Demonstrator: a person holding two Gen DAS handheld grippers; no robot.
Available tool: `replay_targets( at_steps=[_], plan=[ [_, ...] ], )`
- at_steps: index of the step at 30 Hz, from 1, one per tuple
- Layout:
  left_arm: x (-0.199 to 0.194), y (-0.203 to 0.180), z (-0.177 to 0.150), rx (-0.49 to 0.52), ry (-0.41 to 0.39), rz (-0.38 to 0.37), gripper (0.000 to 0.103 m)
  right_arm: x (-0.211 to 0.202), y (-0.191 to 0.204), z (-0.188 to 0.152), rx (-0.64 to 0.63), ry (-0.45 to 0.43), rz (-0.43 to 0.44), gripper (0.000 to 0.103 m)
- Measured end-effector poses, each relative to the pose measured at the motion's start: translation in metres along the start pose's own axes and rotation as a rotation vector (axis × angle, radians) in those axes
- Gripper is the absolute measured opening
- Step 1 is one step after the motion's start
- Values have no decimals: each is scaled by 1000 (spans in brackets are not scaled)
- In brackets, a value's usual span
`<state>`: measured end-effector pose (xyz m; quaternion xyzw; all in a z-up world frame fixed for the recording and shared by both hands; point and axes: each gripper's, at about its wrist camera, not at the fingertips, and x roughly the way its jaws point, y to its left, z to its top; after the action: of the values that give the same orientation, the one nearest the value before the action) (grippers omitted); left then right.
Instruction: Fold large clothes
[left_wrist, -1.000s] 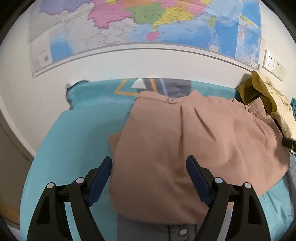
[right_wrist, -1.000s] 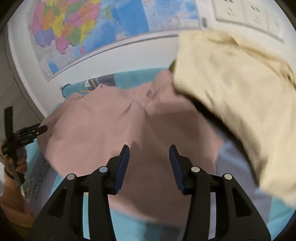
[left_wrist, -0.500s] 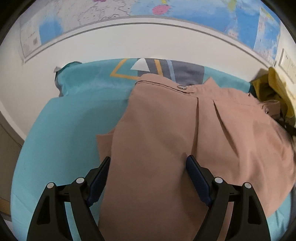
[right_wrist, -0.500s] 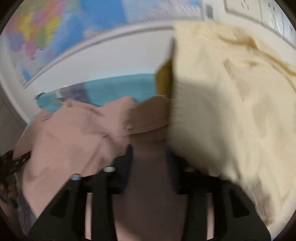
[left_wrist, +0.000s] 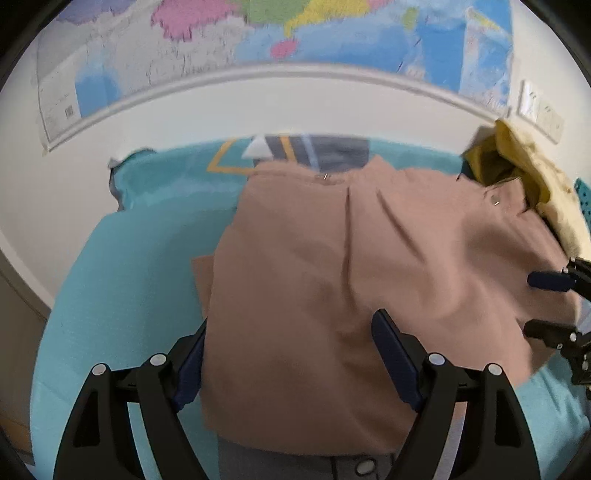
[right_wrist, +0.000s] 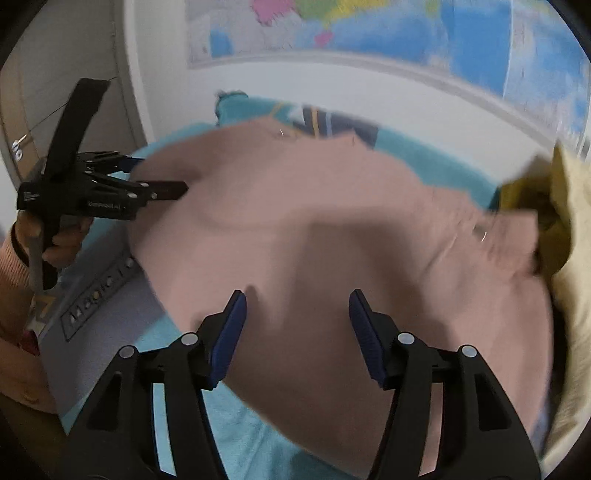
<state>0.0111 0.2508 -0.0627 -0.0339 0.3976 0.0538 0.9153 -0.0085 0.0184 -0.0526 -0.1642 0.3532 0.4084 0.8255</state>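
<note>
Spread over a teal bedsheet (left_wrist: 122, 280) below a wall map (left_wrist: 332, 33): a dusty-pink garment (left_wrist: 332, 280), partly folded, a yellow garment (left_wrist: 524, 173) bunched at its far right corner. Poised above the pink cloth, left gripper (left_wrist: 291, 354) spread wide, pinching nothing; right gripper (right_wrist: 295, 332) opening, gripping nothing.
</note>
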Motion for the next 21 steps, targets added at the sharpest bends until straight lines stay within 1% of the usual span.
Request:
replay_targets(
  at_steps=[2,4,5,8,9,11,13,15,18,20,21],
  plan=[
    [13,4,1,-10,29,1,80,8,-18,-3,89,21,0,56],
    [18,6,2,-21,33,7,80,2,-24,-2,135,6,15,56],
    [16,5,2,-19,30,11,80,-2,-23,0,133,-7,9,56],
    [8,1,2,-2,10,29,80,-23,-5,9,64,-60,53,60],
    [5,-1,1,0,3,33,80,-26,3,12,34,-65,64,65],
    [-2,-4,-1,0,-13,46,80,-27,27,18,-54,-70,62,71],
    [-6,-6,-3,-9,-21,61,80,-24,40,20,-108,-55,70,71],
    [-13,-9,-7,-12,-31,64,80,-13,55,26,-159,-38,81,71],
    [-22,-11,-12,-15,-39,61,81,5,73,31,-249,-18,47,71],
    [-28,-10,-16,-23,-42,45,85,10,78,29,-277,-7,53,71],
    [-32,-9,-18,-32,-43,41,86,15,81,29,-301,-4,43,71]
  ],
)
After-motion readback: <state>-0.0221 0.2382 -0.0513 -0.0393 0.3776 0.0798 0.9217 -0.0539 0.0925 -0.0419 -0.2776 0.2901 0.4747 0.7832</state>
